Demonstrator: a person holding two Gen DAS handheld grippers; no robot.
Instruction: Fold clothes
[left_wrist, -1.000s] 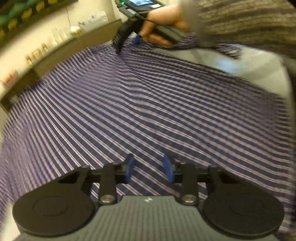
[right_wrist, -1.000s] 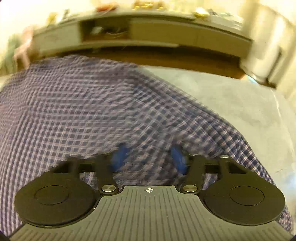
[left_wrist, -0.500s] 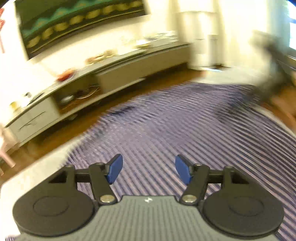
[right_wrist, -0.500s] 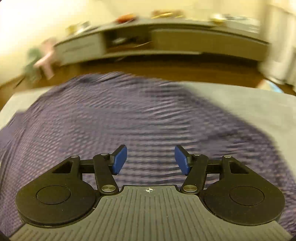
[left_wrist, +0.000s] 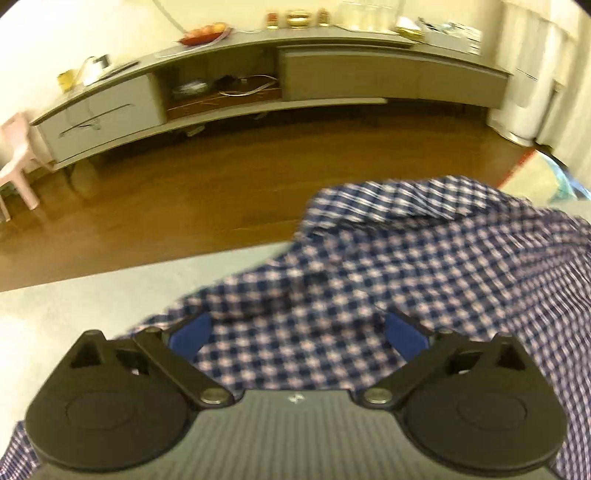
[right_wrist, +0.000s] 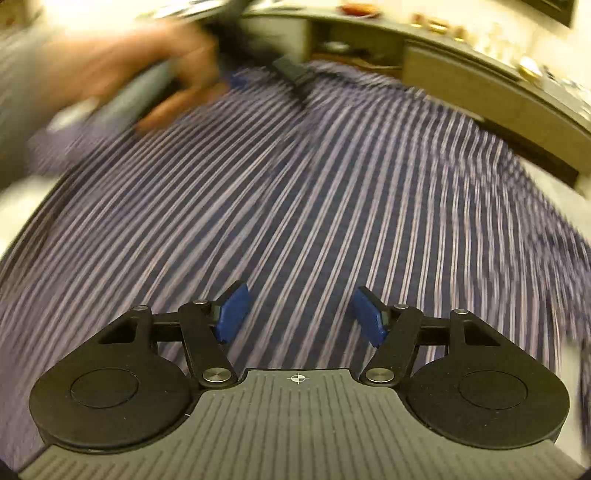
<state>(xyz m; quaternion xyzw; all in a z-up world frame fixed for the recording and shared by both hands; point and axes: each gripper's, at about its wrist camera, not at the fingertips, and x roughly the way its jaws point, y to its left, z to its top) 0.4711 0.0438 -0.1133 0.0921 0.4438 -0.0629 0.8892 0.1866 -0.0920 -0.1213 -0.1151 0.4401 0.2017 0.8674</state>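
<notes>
One checked blue-and-white shirt (left_wrist: 424, 266) lies spread over a pale surface (left_wrist: 74, 306), its collar end at the far edge toward the wooden floor (left_wrist: 184, 199). Two grippers hover above it, each with jaws wide and empty: the left gripper (left_wrist: 297, 336) near the shirt's left edge, the right gripper (right_wrist: 301, 314) over the middle. One long low cabinet (left_wrist: 369, 74) stands far off.

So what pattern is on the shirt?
Blue and white checks on the shirt, clearest in the left wrist view.
</notes>
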